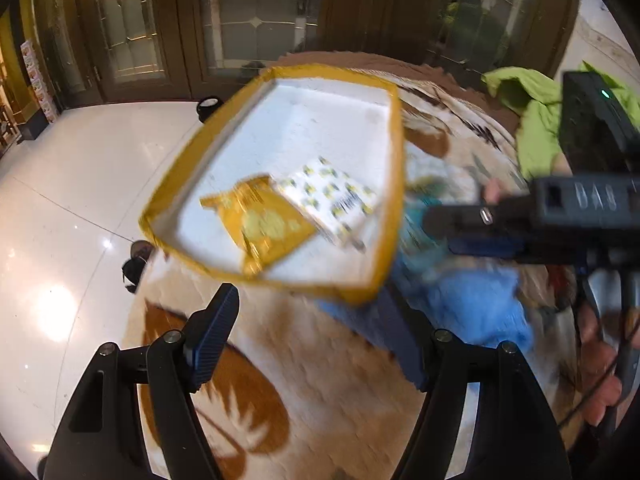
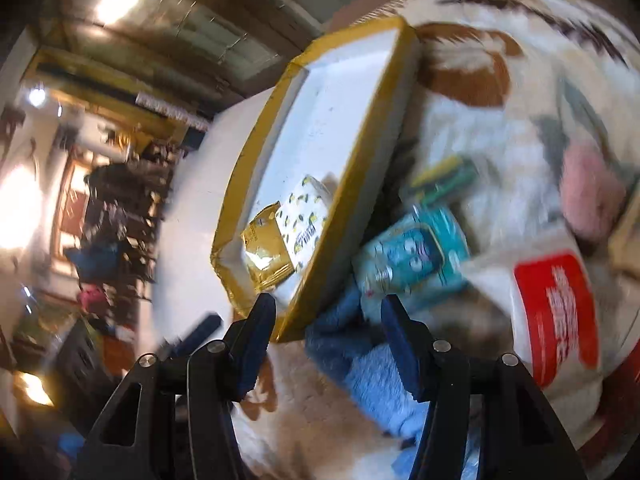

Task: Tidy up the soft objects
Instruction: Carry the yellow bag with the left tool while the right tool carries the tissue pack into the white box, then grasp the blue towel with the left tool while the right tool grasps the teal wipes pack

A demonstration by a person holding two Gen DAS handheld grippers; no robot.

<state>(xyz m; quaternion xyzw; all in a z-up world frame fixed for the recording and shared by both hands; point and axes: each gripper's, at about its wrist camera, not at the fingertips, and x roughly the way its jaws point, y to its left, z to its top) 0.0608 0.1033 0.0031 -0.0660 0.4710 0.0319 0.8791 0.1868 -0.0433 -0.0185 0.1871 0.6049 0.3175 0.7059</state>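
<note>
Left gripper (image 1: 308,320) fingers standing spread, gripping nothing. Right gripper (image 2: 328,320) likewise spread, straddling tray (image 2: 352,184) corner. Blue towel (image 2: 368,384) lying on patterned blanket (image 1: 320,400), tucked under yellow-rimmed tray holding two packets (image 1: 304,208).

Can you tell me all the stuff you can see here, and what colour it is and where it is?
tray: one, white with a yellow rim, on the blanket's edge
yellow packet: one, yellow, inside the tray
tissue pack: one, white with yellow dots, inside the tray beside the packet
blue towel: one, blue, on the blanket beside the tray
teal pack: one, teal, right of the tray
white bag: one, white with a red label, far right
pink thing: one, pink, too blurred to name
green cloth: one, lime green, at the back
blanket: one, cream with brown leaves, under everything
left gripper: black, open
right gripper: black, open
</note>
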